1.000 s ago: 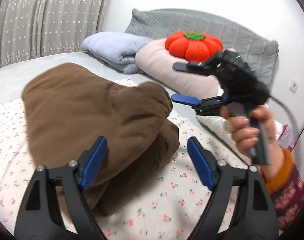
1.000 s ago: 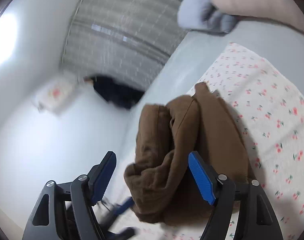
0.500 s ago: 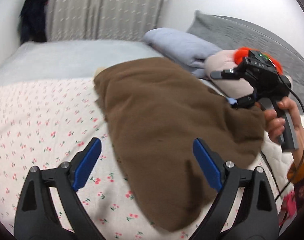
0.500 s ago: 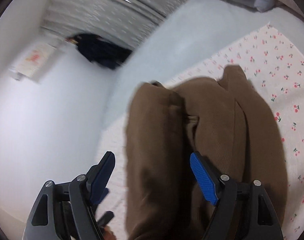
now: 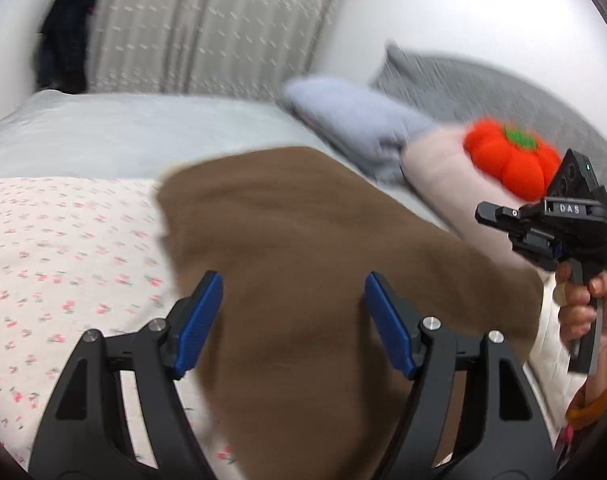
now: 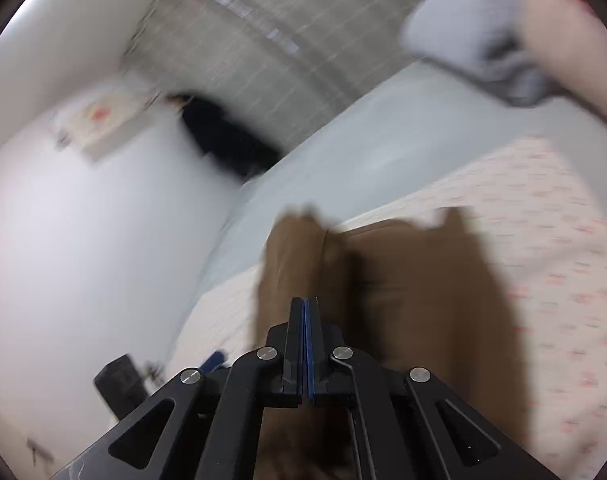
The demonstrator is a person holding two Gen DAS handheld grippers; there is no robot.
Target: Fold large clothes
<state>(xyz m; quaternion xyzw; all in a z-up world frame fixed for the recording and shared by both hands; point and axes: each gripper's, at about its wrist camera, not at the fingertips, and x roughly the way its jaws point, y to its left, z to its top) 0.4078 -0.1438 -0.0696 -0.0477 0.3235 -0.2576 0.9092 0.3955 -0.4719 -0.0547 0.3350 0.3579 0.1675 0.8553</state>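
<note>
1. Brown garment [image 5: 303, 264] lies spread on the floral sheet [image 5: 63, 264], short of the pillows.
2. Left gripper [image 5: 293, 312] over the garment's near part; jaws wide apart, just narrowed a little, blue pads clear of cloth.
3. Right gripper [image 6: 305, 320] above the garment's right side; jaws just snapped fully together, nothing between.

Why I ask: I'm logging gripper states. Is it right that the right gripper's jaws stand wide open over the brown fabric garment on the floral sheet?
No. The right gripper has its jaws shut, nothing visibly between them, in the right wrist view; the brown fabric garment does lie on the floral sheet.
</note>
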